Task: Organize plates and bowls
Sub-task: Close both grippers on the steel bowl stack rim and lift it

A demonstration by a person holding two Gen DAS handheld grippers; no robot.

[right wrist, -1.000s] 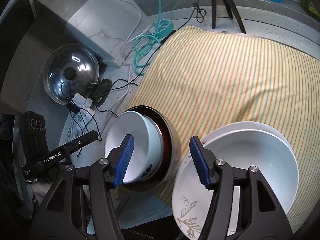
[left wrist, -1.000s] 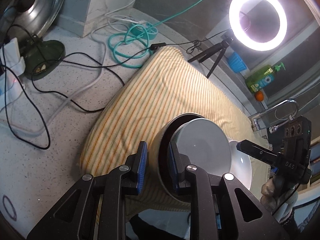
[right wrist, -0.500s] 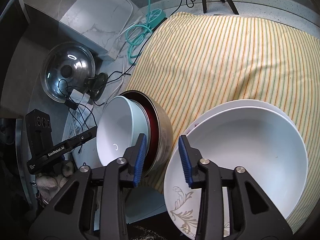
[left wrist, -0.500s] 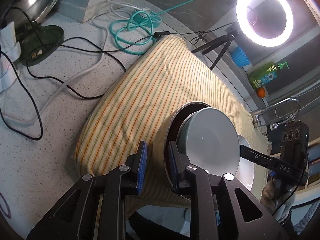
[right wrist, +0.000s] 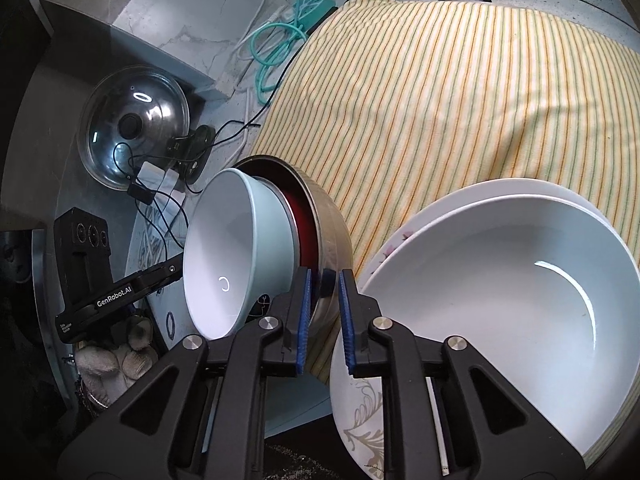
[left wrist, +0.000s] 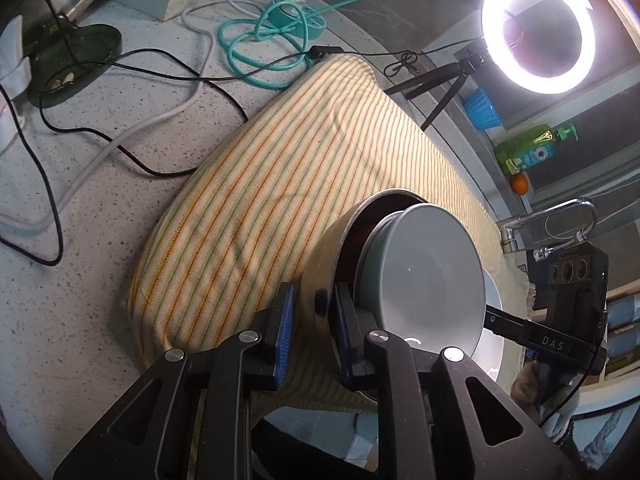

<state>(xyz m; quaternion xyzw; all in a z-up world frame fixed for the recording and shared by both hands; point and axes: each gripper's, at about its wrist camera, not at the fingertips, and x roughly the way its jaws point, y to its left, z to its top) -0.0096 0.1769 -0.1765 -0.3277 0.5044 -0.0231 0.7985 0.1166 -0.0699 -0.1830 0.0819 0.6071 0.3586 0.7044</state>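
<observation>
A steel bowl (left wrist: 320, 264) (right wrist: 332, 240) leans tilted on the striped cloth (left wrist: 280, 184). Nested in it are a red bowl (right wrist: 298, 220) and a pale blue bowl (left wrist: 432, 276) (right wrist: 236, 256). My left gripper (left wrist: 315, 300) is shut on the steel bowl's near rim, one pad outside and one inside. My right gripper (right wrist: 325, 280) has its jaws closed down on the rim at the opposite side, pads pressing it. Right of it a large white bowl (right wrist: 500, 300) rests in a flowered plate (right wrist: 360, 420).
On the speckled counter (left wrist: 100, 240) lie black and white cables and a teal hose (left wrist: 264, 40). A glass pot lid (right wrist: 134, 128) leans at the left wall. A ring light (left wrist: 538, 32) on a tripod, a green soap bottle (left wrist: 528, 148) and a faucet (left wrist: 560, 216) stand behind the cloth.
My right gripper's jaws went from wide apart to closed on the steel bowl's rim as it came down. The left gripper kept its hold, and the nested bowls tilted a little more.
</observation>
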